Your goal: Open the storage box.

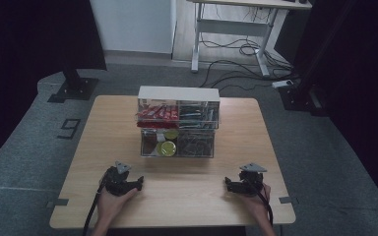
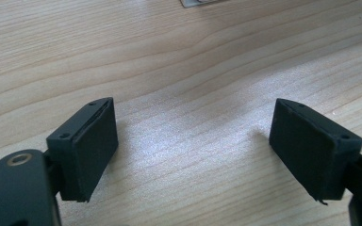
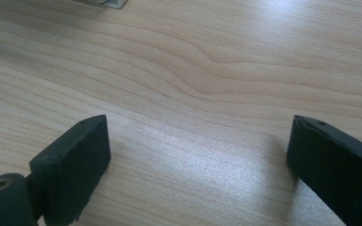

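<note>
High view first: a clear two-tier organiser [image 1: 178, 123] stands at the middle of my wooden table [image 1: 177, 196], toward the far edge, with a white top. Its upper tier has two compartments: the left one holds red packets [image 1: 157, 113], the right one dark items [image 1: 194, 114] I cannot make out. Its lower tier also has two compartments: on the left I see a dark brown thing [image 1: 150, 143] and two round yellow-green lids [image 1: 167, 147], one behind the other; on the right lies a heap of dark small pieces [image 1: 195, 143], too blurred to count. So, one organiser, two tiers, four compartments.

I have two grippers, one in each hand, both resting low at the near part of the table, well apart from each other and from the organiser, which sits between and beyond them. My left gripper [image 1: 140, 183] points to the right, my forearm coming in from the bottom edge. My right gripper [image 1: 228, 184] points to the left.

Left gripper view shows my left gripper [image 2: 193, 141] with its jaws spread wide over bare wood, holding nothing. Right gripper view shows my right gripper [image 3: 198, 155] likewise gaping wide and empty, close above the tabletop
</note>
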Demonstrator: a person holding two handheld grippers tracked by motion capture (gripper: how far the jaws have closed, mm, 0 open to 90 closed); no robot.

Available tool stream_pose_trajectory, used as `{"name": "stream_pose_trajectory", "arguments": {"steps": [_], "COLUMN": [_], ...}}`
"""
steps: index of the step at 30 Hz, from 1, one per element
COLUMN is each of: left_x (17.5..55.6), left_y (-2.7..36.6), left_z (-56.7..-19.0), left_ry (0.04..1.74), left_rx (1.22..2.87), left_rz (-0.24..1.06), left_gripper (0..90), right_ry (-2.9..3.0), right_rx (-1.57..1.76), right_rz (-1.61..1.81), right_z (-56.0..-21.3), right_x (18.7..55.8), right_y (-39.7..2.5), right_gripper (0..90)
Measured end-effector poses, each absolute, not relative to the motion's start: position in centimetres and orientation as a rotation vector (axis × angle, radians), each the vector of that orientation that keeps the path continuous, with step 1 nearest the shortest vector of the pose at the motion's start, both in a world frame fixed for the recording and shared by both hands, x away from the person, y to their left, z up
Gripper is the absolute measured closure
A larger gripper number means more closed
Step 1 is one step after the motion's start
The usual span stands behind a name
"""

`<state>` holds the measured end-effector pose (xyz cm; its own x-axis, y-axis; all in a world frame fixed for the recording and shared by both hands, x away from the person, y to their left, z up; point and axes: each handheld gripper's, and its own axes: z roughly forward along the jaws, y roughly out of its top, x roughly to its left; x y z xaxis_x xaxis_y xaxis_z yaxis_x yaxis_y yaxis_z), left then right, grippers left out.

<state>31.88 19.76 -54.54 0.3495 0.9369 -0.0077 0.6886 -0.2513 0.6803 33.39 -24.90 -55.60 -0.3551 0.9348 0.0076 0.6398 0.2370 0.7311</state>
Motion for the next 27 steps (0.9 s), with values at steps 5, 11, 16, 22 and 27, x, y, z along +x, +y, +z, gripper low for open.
{"name": "stream_pose_trajectory", "arguments": {"steps": [5, 11, 16, 22, 27], "left_x": [31.7, 31.5, 31.3, 30.8, 30.2], "left_y": [19.9, 20.0, 20.2, 20.2, 20.5], "left_z": [-54.5, -54.4, -54.1, -53.6, -53.0], "left_ry": [1.412, 1.415, 1.412, 1.409, 1.408], "left_rx": [2.015, 2.004, 1.974, 1.959, 1.94], "left_rz": [0.544, 0.559, 0.563, 0.544, 0.527], "left_gripper": [20.0, 22.9, 26.5, 32.7, 37.3], "right_ry": [2.078, 2.059, 2.06, 2.061, 2.05], "right_rx": [1.444, 1.456, 1.445, 1.446, 1.457], "right_rz": [0.914, 0.912, 0.919, 0.921, 0.917], "right_z": [-55.6, -55.6, -55.5, -55.5, -55.5], "right_x": [33.4, 33.4, 33.3, 33.3, 33.2], "right_y": [-24.9, -24.8, -24.8, -24.8, -24.8], "right_gripper": [7.5, 10.6, 13.5, 13.5, 13.6]}}
